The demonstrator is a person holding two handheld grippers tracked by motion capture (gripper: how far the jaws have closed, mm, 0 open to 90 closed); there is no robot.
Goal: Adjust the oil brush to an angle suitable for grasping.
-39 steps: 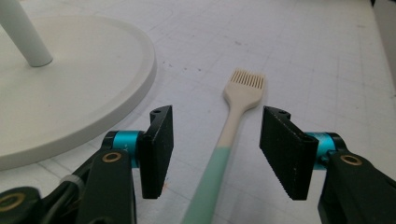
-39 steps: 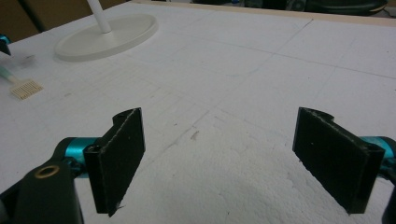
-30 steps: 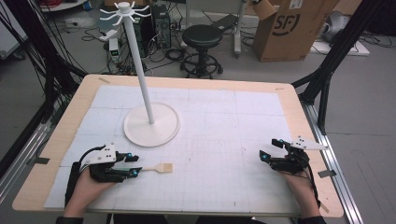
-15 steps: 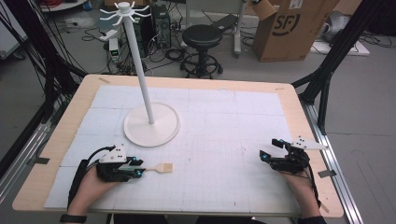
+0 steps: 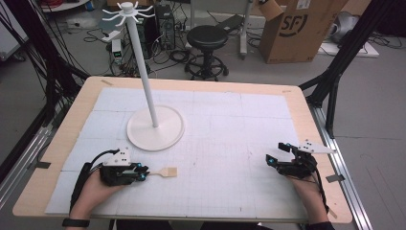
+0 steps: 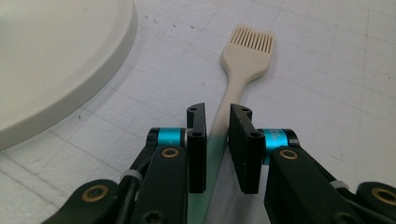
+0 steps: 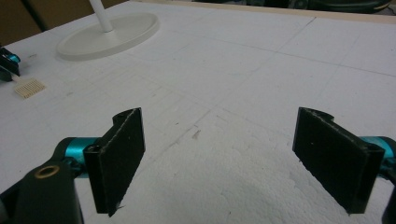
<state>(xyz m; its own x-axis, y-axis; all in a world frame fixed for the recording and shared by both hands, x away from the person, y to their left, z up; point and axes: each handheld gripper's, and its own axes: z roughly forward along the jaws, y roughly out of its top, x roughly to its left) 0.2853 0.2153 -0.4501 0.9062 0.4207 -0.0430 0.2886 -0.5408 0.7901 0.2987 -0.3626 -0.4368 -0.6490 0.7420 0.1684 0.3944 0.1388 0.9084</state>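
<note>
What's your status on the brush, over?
Left claw just closed on the brush handle. Right claw open, nothing between the jaws. Brush flat on the table, beside the stand base; nothing in the way.

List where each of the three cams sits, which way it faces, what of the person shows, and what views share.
High view: above the person's side, looking forward and down on the white foam-topped table; both hands, left gripper, right gripper.
Left gripper view: along its jaws, closing on the cream silicone pastry brush.
Right gripper view: low over the table, between open jaws, toward the white round-based stand.
Shared: brush and stand base in all three.
</note>
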